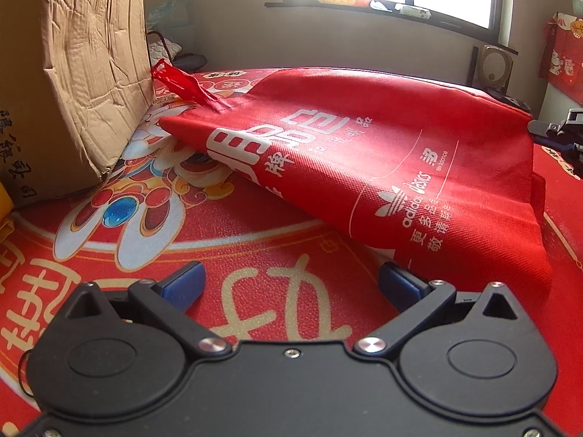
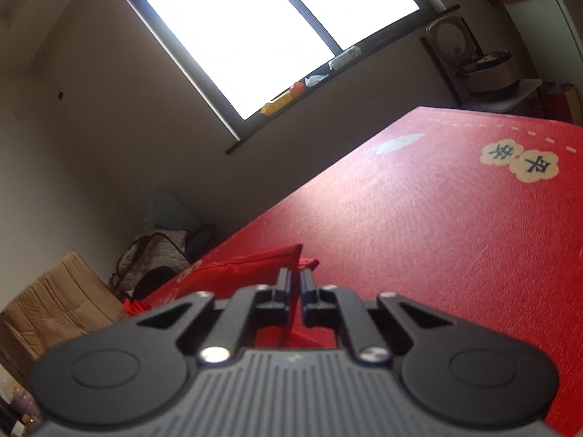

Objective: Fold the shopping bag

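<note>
A red shopping bag [image 1: 382,153] with white logos and lettering lies on the red patterned table mat [image 1: 255,255]. Its far right corner is raised off the mat, so the bag slopes down towards the left. In the left wrist view the right gripper's dark frame [image 1: 557,127] shows at that raised corner. My right gripper [image 2: 296,278] is shut on the bag's red fabric [image 2: 247,266], which runs between its pressed fingers. My left gripper [image 1: 291,276] stands open low over the mat, in front of the bag's near edge, with nothing between its blue pads [image 1: 186,278].
A creased cardboard box [image 1: 73,73] stands on the mat at the left, close to the bag's left end. The bag's red handle [image 1: 178,80] lies against the box. Behind the table are a window sill [image 1: 382,7] with small items and a shelf with a rice cooker [image 2: 488,73].
</note>
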The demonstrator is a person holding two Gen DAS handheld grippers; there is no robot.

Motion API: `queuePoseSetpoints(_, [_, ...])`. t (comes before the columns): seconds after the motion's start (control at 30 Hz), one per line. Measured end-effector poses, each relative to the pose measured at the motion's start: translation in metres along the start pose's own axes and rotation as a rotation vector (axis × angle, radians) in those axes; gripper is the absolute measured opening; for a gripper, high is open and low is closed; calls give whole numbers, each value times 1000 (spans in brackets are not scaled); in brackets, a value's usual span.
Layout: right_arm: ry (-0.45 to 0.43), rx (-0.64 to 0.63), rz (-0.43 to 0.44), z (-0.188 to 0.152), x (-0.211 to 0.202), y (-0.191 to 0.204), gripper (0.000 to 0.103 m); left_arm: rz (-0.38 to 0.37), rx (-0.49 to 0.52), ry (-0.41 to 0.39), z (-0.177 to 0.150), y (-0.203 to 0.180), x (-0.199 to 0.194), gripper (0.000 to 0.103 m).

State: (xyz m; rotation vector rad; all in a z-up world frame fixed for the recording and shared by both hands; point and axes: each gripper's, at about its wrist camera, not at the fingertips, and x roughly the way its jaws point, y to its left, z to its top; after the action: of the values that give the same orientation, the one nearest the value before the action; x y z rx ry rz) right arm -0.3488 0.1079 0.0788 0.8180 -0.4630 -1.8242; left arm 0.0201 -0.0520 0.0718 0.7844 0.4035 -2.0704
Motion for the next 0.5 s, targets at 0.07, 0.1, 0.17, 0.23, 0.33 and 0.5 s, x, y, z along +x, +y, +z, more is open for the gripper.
queuePoseSetpoints(0.07, [-3, -2, 6, 2, -5, -2, 10, -6, -7, -9, 1, 5, -3, 103])
queuePoseSetpoints(0.1, [8, 3, -2, 3, -5, -4, 17, 8, -17, -27, 1, 7, -5, 103])
queuePoseSetpoints(0.17, [31, 25, -32, 3, -3, -10, 49, 32, -42, -56, 0, 12, -6, 103])
queuePoseSetpoints(0.23, [34, 38, -57, 1, 2, -14, 62, 30, -60, -55, 0, 15, -4, 103])
queuePoseSetpoints(0.33, [80, 77, -73, -1, 17, -23, 62, 3, -86, -31, 2, 20, 2, 103])
queuePoseSetpoints(0.5, [105, 78, -64, -8, 35, -19, 61, -14, -159, -55, 2, 32, 0, 103])
